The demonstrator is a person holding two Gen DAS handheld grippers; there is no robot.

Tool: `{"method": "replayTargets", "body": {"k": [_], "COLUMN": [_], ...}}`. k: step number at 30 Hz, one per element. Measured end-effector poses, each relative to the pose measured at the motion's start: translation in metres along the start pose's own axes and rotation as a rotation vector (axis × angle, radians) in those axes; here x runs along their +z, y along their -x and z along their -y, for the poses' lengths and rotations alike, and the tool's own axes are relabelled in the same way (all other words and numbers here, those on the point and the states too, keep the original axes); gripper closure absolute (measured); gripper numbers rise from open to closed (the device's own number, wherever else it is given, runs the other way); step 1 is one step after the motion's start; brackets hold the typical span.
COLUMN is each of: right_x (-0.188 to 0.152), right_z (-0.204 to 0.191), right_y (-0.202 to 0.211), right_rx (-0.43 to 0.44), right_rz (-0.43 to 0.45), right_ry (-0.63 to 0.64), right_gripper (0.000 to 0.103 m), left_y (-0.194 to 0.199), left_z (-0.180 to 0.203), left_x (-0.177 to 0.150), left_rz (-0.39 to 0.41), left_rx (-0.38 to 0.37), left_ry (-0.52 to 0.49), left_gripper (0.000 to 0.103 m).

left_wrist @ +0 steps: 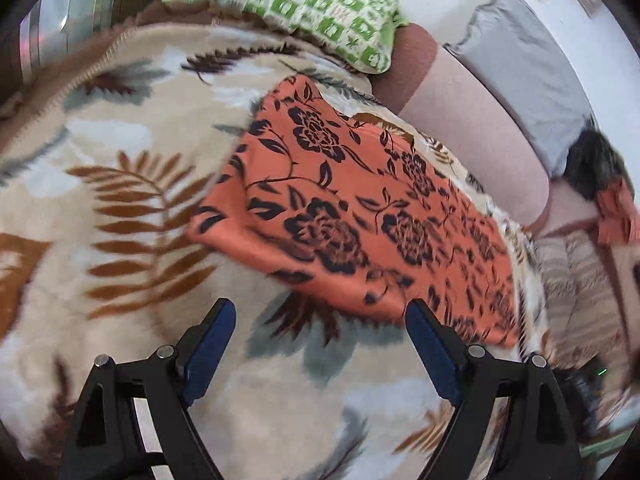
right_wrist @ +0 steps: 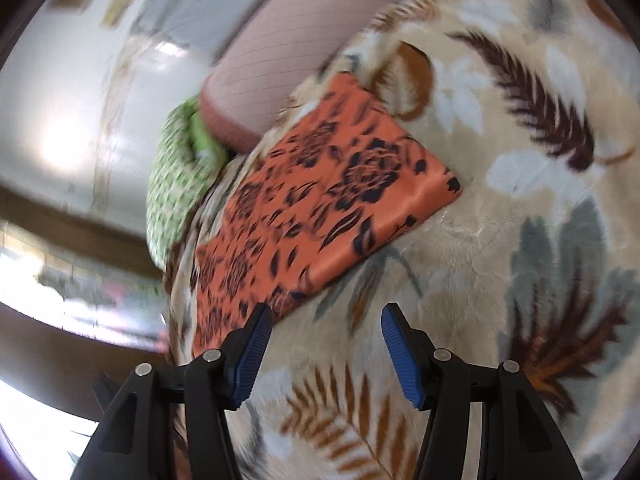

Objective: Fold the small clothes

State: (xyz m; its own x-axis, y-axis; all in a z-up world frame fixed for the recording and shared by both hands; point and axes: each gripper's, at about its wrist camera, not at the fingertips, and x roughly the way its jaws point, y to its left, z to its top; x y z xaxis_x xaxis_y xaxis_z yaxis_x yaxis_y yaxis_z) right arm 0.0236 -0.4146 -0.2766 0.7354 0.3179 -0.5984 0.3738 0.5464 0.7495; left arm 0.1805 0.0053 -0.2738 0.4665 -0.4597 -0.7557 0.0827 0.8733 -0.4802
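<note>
Inspection of my two claws over the bed. My left gripper [left_wrist: 320, 320] stands spread wide, nothing between its pads, only bare blanket [left_wrist: 120, 200] showing in the gap. My right gripper [right_wrist: 326, 326] is spread too, somewhat narrower, and likewise pinches nothing.

The task's thing, an orange cloth with a dark flower print [left_wrist: 352, 208], lies flat on the leaf-patterned blanket, in a long, already doubled shape judging by the thick rounded edge nearest my right gripper [right_wrist: 320, 208]. Its near edge sits just ahead of both claws. In the left view my right-hand finger [left_wrist: 432, 340] stands just at the cloth's near hem; whether it touches I cannot tell. In the right view my left-hand finger [right_wrist: 252, 344] overlaps the cloth's near corner in the same way. A green patterned cushion [left_wrist: 320, 4] and a pink bolster [left_wrist: 480, 136] lie beyond the cloth, apart from the work.

Judgement: the step in hand is taking hold of the near edge for a further fold. To do it well, I should bring each claw to one near corner, slide the lower finger under all layers, and pinch only the cloth, since the plush blanket would snag easily. Both corners should lift together and travel evenly to the far edge, hems aligned, so the fabric does not skew. Both views are blurred, so corner positions need confirming before closing
</note>
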Motion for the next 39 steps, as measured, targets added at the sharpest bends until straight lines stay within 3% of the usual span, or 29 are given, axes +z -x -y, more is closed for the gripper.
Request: {"method": "replayTargets", "body": {"k": [2,4,6,11,13,15,20,21,22,24,28,30,32,34,39], "right_x": [0.01,0.02,0.027,0.045,0.053,0.061,0.076,0.078,0.078,0.082,0.08,0.08,0.081,0.082,0.077], "right_z": [0.009,0.021,0.029,0.037,0.034,0.031,0.029,0.027,0.026,0.022,0.021,0.016,0.013,0.009,-0.013], "right_y": [-0.014,-0.03,-0.041,-0.06,-0.064,-0.07,-0.084,-0.086,-0.088,-0.095,-0.099,-0.099,-0.099,-0.095,-0.071], "right_rx": [0.0,0.003,0.005,-0.003,-0.013,-0.016,0.027,0.03,0.023,-0.022,-0.051,-0.071,-0.067,-0.056,-0.065], "right_rz": [0.013,0.024,0.034,0.084,0.097,0.113,0.148,0.155,0.161,0.162,0.172,0.178,0.178,0.182,0.221], "right_ry": [-0.065,-0.141,-0.2,-0.275,-0.271,-0.27,-0.276,-0.263,-0.251,-0.224,-0.187,-0.16,-0.161,-0.158,-0.058], "right_gripper": [0.042,0.042,0.042,0.037,0.034,0.034,0.034,0.037,0.042,0.075,0.078,0.079,0.08,0.081,0.082], "left_y": [-0.011,-0.025,-0.037,-0.059,-0.064,-0.068,-0.068,-0.067,-0.069,-0.074,-0.081,-0.081,-0.082,-0.082,-0.065], "left_z": [-0.002,-0.007,-0.012,-0.021,-0.022,-0.022,-0.02,-0.019,-0.019,-0.027,-0.037,-0.041,-0.042,-0.041,-0.03], "left_x": [0.007,0.013,0.016,0.021,0.027,0.032,0.041,0.042,0.042,0.039,0.036,0.037,0.041,0.044,0.042], "left_rz": [-0.004,-0.023,-0.044,-0.07,-0.069,-0.069,-0.012,0.0,-0.004,-0.001,0.015,0.019,0.016,0.018,0.048], "left_rx": [-0.022,-0.034,-0.033,-0.025,-0.04,-0.048,-0.08,-0.071,-0.04,-0.01,-0.043,-0.072,-0.081,-0.054,-0.046], "left_ry": [0.052,0.109,0.151,0.245,0.27,0.3,0.333,0.316,0.309,0.32,0.343,0.378,0.395,0.39,0.31], "left_gripper": [0.022,0.035,0.039,0.037,0.026,0.024,0.024,0.031,0.049,0.071,0.071,0.061,0.061,0.079,0.087]}}
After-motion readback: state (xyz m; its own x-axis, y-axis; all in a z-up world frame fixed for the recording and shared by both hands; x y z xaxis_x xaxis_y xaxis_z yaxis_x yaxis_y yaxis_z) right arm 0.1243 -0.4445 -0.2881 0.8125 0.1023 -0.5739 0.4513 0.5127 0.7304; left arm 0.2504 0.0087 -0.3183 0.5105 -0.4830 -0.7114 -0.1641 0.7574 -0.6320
